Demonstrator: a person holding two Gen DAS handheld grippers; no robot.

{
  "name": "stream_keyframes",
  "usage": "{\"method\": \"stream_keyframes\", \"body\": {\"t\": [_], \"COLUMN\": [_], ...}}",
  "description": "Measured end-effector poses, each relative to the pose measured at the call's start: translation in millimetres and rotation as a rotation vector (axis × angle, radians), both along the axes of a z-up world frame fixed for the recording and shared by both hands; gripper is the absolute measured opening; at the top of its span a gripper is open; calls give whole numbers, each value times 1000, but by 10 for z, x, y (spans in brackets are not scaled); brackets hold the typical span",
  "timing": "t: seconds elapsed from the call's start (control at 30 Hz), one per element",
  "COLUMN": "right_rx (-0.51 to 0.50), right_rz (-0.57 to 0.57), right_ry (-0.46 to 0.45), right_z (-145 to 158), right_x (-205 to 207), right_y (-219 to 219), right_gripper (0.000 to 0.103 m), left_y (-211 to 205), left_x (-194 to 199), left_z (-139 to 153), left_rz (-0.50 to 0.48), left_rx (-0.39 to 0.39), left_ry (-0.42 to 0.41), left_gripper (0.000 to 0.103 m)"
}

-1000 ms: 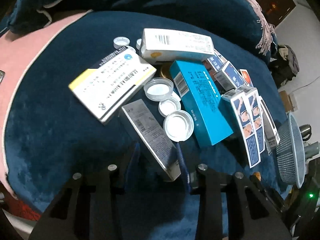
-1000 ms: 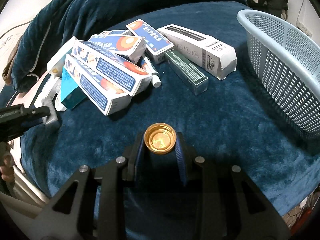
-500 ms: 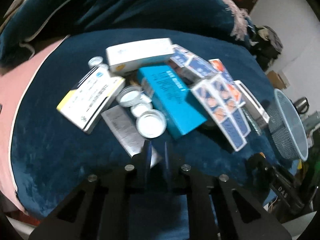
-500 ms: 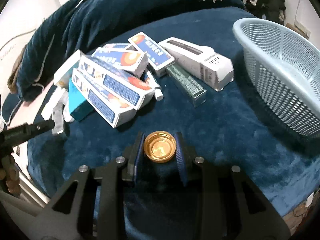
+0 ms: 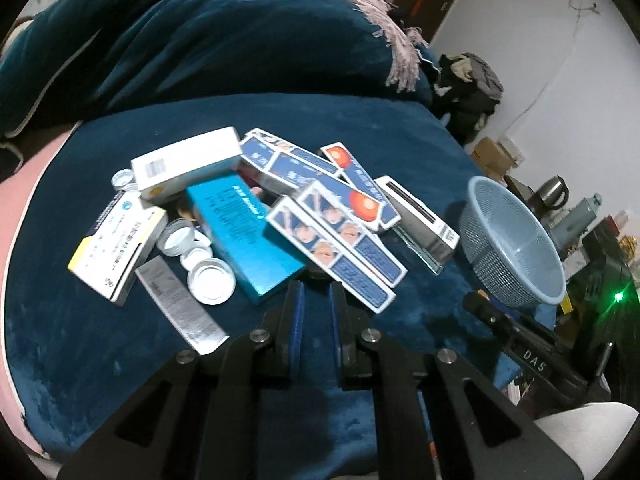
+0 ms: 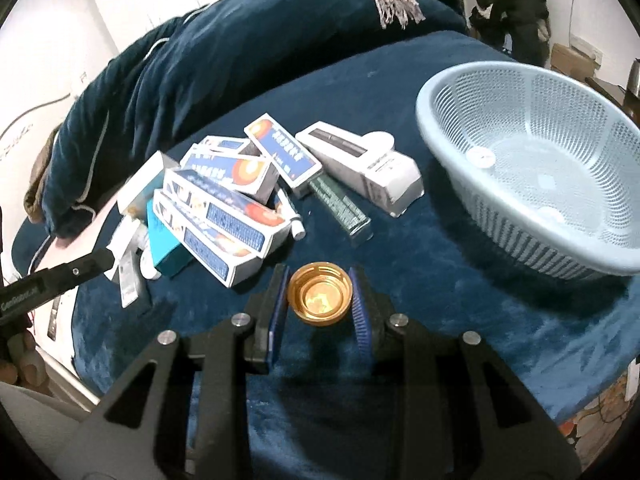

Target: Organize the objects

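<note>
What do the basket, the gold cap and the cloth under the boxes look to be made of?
Basket: pale blue moulded plastic, going by its even perforated mesh and smooth thick rim. Gold cap, held in the right tool: shiny metallic finish with a ribbed side; metal or coated plastic, hard to say. Cloth: dark blue plush fabric, velvet-like, with a soft mottled nap.

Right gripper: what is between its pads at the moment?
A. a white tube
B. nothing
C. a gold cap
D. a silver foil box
C. In the right wrist view the right gripper has its blue pads pressed on either side of a round gold cap, open side up, held above the blue blanket with the basket off to the right.
</note>
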State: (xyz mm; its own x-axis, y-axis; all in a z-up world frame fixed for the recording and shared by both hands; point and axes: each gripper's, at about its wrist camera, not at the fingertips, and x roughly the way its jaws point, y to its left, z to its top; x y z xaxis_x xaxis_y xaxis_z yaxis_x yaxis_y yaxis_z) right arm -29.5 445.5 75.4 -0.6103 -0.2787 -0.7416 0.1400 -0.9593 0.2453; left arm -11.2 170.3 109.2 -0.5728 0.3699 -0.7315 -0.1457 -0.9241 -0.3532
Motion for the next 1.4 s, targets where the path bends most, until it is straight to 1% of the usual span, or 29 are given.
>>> {"method": "stream_keyframes", "body": {"t": [0.13,0.23,0.27,0.3,0.33,0.4,0.47,0.53,0.7,0.8,0.87,0.9,0.93,0.97,1.0,1.1,1.2,1.27,1.3,1.37,1.4], "right_rx": [-15,-21,-22,-23,-24,-27,-35,-41,-33,-21,-14,-11,-10,-8,-7,-8,-13,-13,-13,-13,-13], "right_rz": [-15,-23,-24,-26,-29,-31,-38,-41,-23,-15,-22,-25,-28,-29,-30,-31,-28,-21,-19,-16,-18], "right_ry": [11,10,9,9,8,9,7,5,0,-3,-4,-6,-7,-8,-8,-11,-12,-10,-10,-13,-15], "right_z": [44,42,40,40,39,33,23,9,4,6,12,11,10,10,11,4,1,5,3,-1,-1], "right_x": [15,35,38,42,49,58,53,35,-6,2,16,18,18,20,20,20,21,20,19,20,21], "right_y": [79,132,147,165,182,220,250,248,154,112,115,118,123,127,123,124,111,83,71,66,59], "right_gripper": [31,31,31,31,31,31,31,31,31,31,31,31,31,31,31,31,31,31,31,31,31], "left_y": [59,-40,-125,-213,-331,-527,-659,-715,-691,-624,-599,-602,-602,-599,-598,-600,-633,-607,-597,-597,-615], "left_x": [31,61,69,78,94,142,163,128,-55,-219,-288,-290,-285,-275,-249,-131,7,13,-3,-45,-73], "left_z": [5,18,4,-22,-68,-139,-205,-272,-494,-599,-671,-705,-727,-754,-752,-686,-638,-618,-622,-637,-659], "left_rz": [-42,-4,29,61,102,173,213,229,244,265,281,290,287,269,252,218,206,191,192,222,233], "left_rx": [58,47,32,19,9,17,14,3,-1,-42,-76,-94,-104,-108,-100,-111,-121,-143,-155,-181,-179], "left_ry": [6,19,15,0,-23,-47,-66,-82,-133,-155,-188,-210,-225,-244,-244,-230,-255,-257,-253,-236,-232], "left_gripper": [12,13,17,33,56,72,72,72,72,72,72,63,42,38,36,31,29,29,30,31,36]}}
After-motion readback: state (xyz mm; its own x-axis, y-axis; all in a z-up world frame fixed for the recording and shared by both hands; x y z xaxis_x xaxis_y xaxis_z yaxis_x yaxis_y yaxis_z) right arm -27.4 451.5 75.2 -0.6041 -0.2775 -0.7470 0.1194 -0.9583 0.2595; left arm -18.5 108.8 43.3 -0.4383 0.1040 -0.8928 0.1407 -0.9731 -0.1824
